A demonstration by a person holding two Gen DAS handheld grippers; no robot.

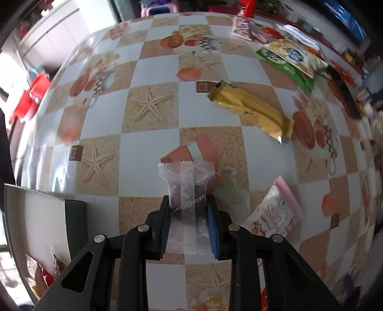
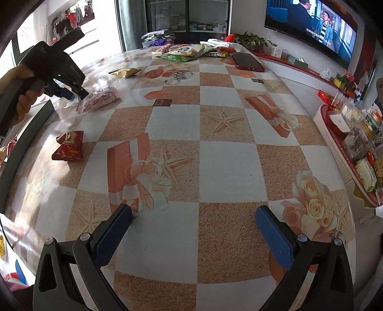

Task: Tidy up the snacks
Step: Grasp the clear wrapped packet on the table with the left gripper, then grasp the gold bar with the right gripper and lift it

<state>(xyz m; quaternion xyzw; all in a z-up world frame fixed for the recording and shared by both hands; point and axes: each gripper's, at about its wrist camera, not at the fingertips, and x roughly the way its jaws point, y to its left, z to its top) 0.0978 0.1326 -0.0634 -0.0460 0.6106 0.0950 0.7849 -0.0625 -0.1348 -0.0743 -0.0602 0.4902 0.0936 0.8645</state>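
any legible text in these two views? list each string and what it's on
"DooTaily", partly legible, repeated upside down on the clear snack wrapper held in the left hand-held gripper.
Pink-edged packet: print blurred.
Yellow packet: no readable text.
Green-and-white bag: blurred.
Red snack packet: characters too small.
TV subtitle: too small.

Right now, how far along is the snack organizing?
Done: some snacks already lie in the box at the table edge. In hand: the left gripper is closed on a clear-wrapped snack. Left: the yellow packet, pink packet and red packet. The right gripper is open, empty.
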